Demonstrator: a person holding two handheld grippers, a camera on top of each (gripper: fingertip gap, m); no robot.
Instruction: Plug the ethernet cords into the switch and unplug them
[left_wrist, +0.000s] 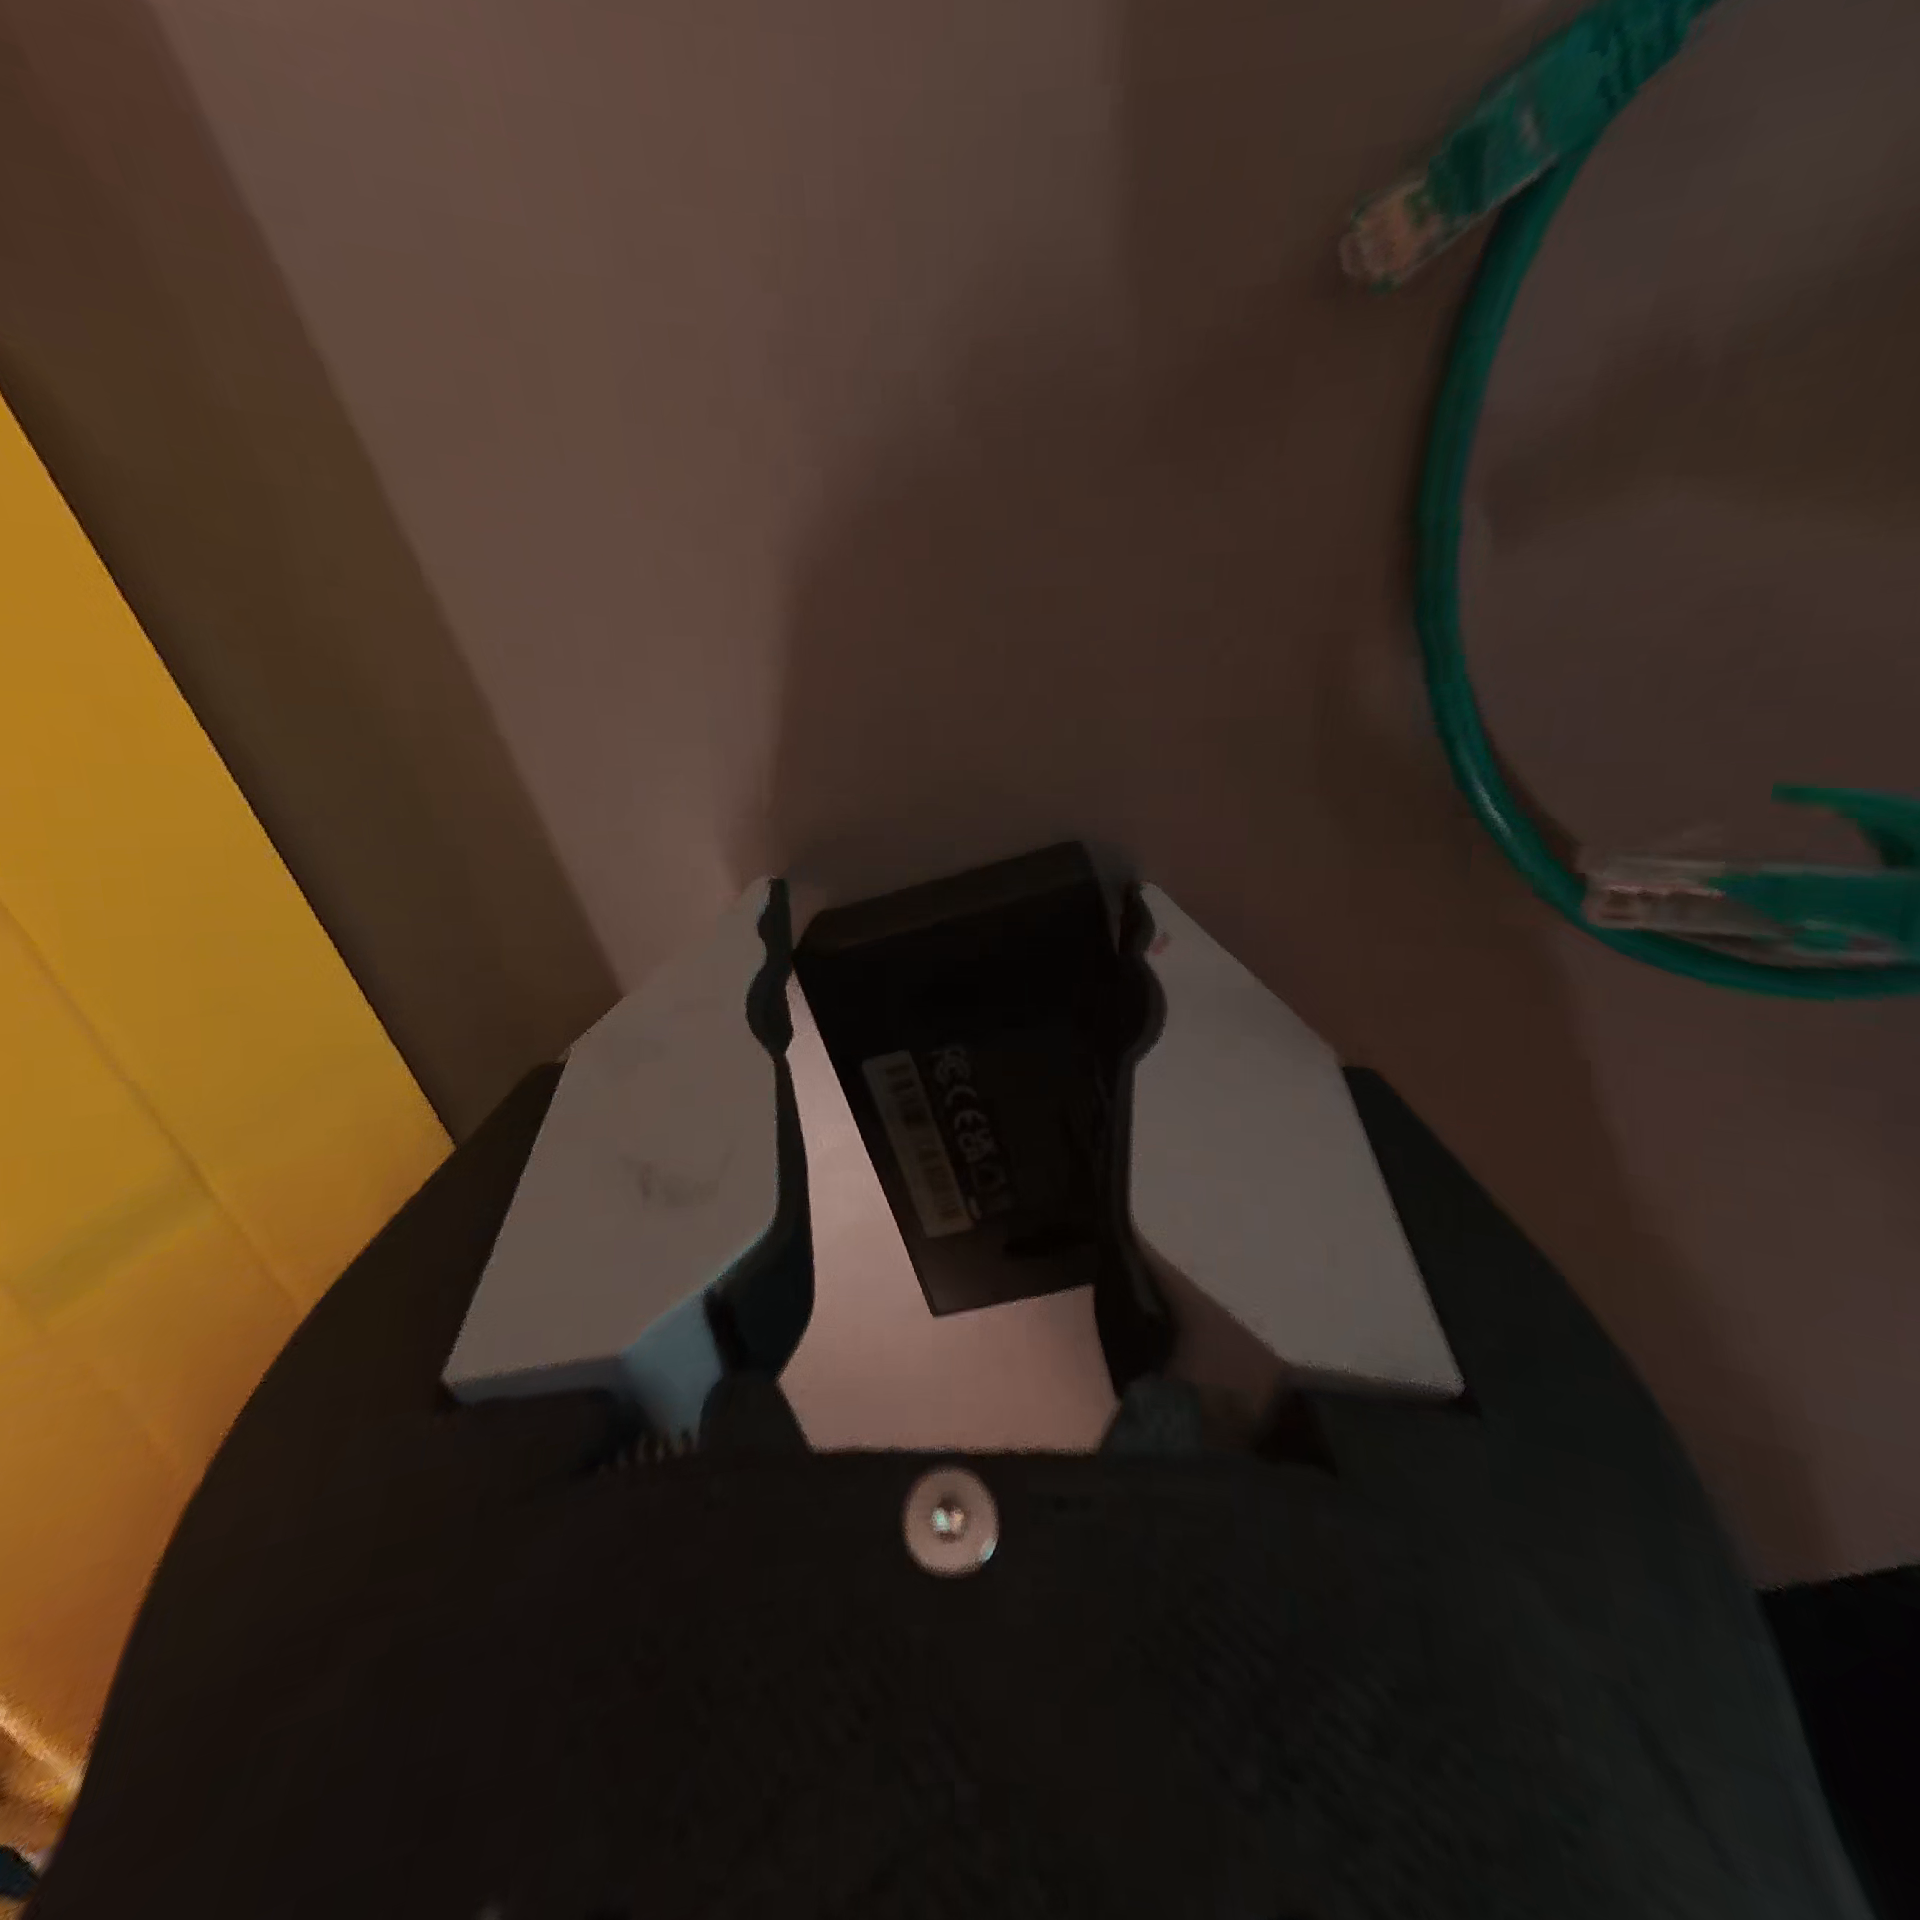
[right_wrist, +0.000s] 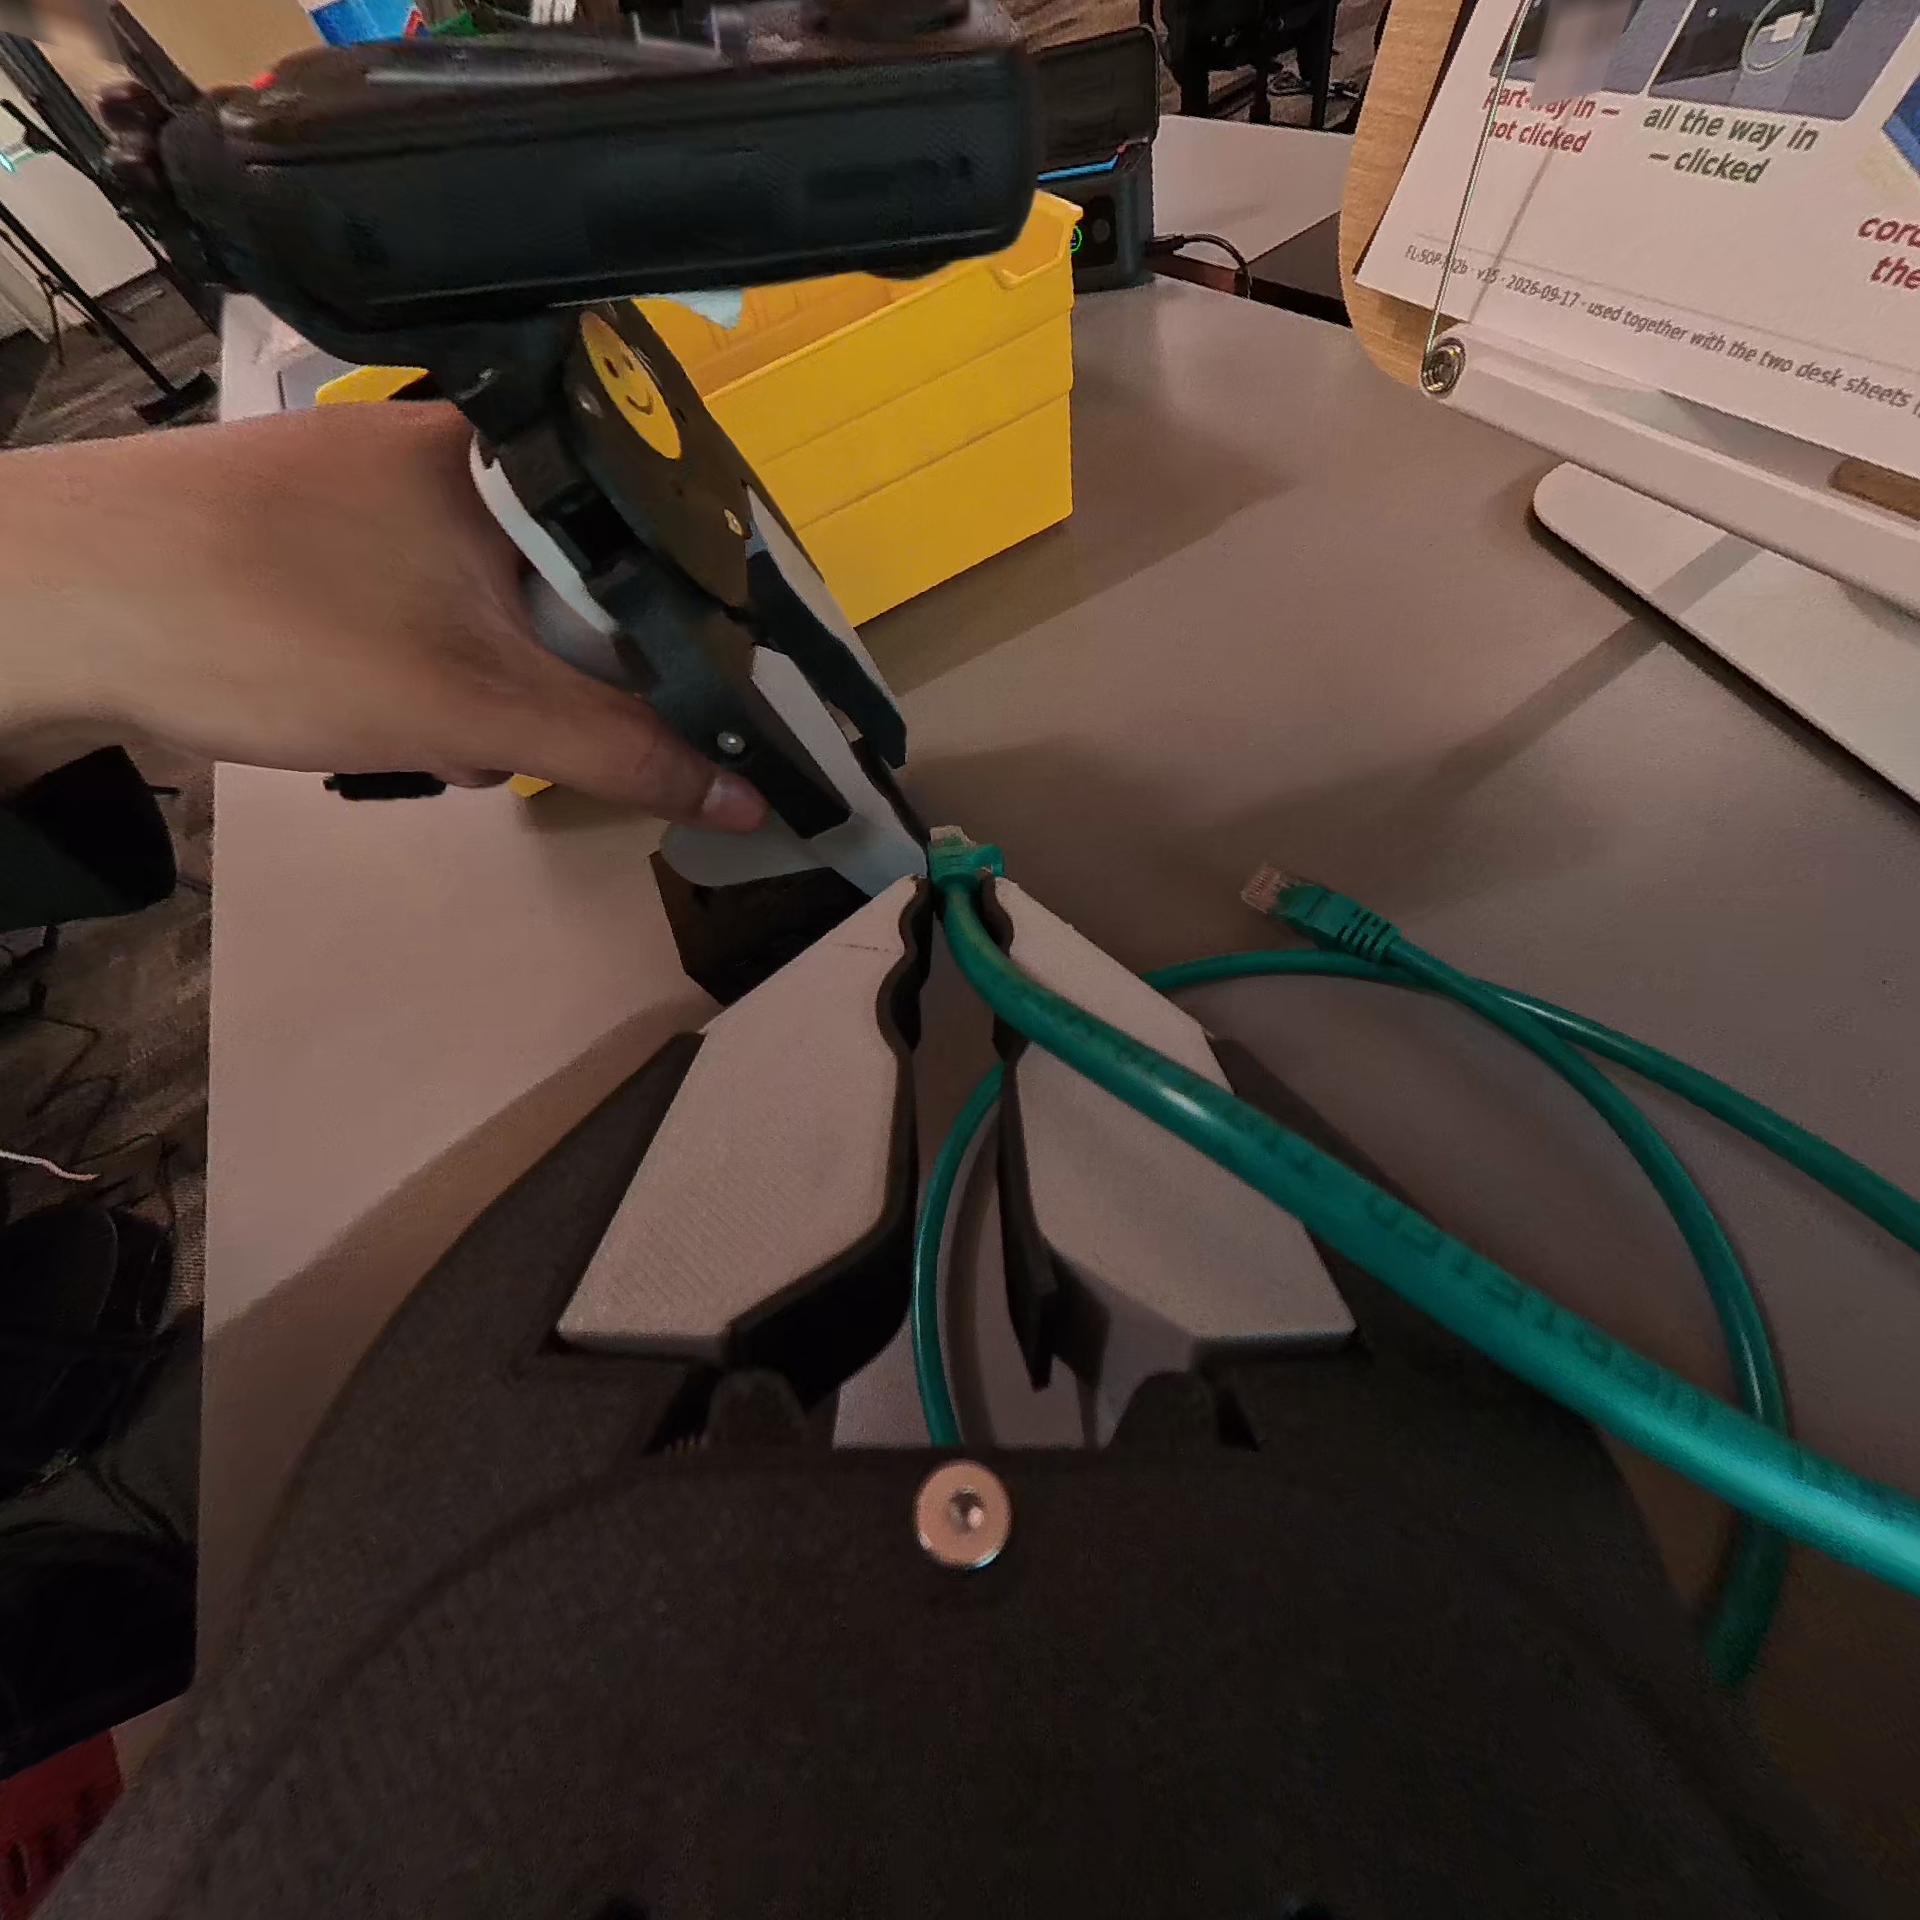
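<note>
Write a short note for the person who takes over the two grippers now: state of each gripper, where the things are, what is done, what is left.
Left gripper: shut on the black switch, holding it on the table.
Right gripper: shut on a green ethernet cord just behind its plug, which sits close to the switch.
A second green plug lies loose on the table, to the right. A yellow bin stands behind.
Done: switch and one cord gripped.
Whether the plug is seated cannot be told; the port is hidden.
Left: seat this plug, then the other, then unplug.
</note>
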